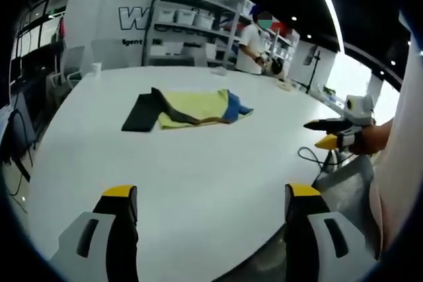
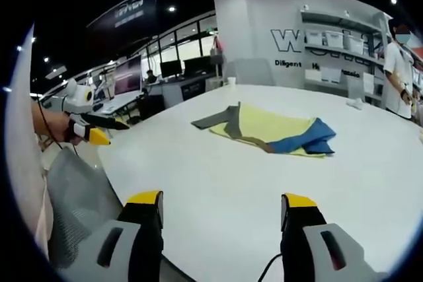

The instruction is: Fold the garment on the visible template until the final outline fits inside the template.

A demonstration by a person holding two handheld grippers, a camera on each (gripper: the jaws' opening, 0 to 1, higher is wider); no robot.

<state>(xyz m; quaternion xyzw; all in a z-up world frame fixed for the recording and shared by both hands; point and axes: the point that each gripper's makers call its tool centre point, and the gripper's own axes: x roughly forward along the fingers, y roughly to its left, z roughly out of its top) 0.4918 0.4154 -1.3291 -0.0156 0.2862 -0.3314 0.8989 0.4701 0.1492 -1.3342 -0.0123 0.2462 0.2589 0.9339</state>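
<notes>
Nearest, the left tool (image 1: 210, 206) and right tool (image 2: 222, 212) both hang over the near edge of the white worktop (image 1: 198, 170), jaws spread wide, nothing in either; prob. a ready stance w/ room to reach in. Well beyond them, mid-worktop, lies the garment (image 1: 195, 107): yellow body, dark grey sleeve/panel to one side, blue part bunched at the other, flat but rumpled, partly folded. No template outline can be made out under it. Further back, shelving (image 1: 192, 24) and a person (image 1: 251, 47) standing.
</notes>
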